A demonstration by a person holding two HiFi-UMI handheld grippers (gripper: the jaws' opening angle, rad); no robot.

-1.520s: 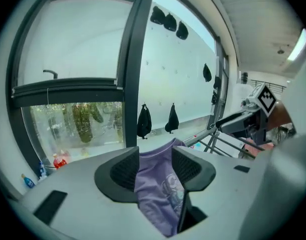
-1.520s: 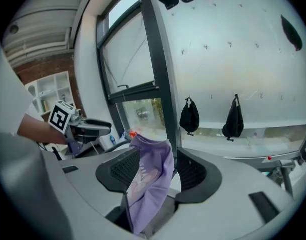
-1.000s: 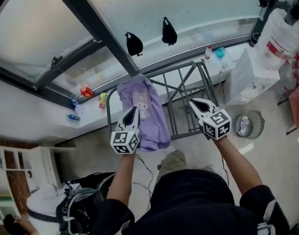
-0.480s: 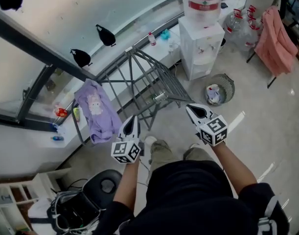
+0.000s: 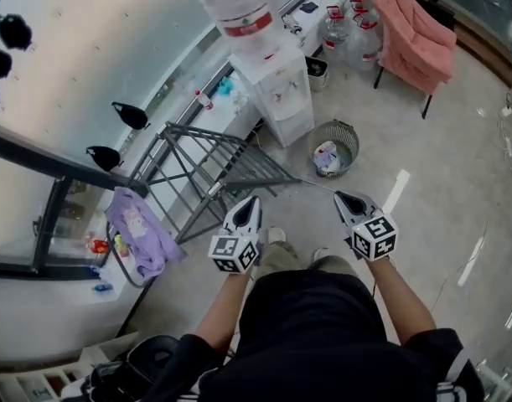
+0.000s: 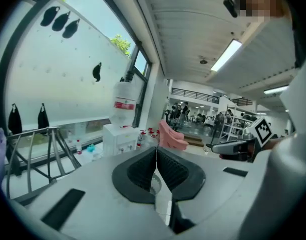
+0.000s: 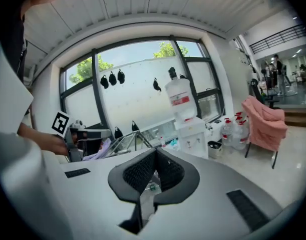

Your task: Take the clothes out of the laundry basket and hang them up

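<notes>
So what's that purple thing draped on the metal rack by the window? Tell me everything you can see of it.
It is a small lilac garment, soft cloth by the look of it, with a pale printed picture on it that is too small to make out. It hangs limp and a little crumpled over the end rail of the grey metal drying rack, close to the white ledge under the window. As far as the pictures show, only the rack touches it.

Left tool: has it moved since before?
Yes. The left tool was right beside the purple shirt; now it sits away to the shirt's right, near the drying rack's other end.
</notes>
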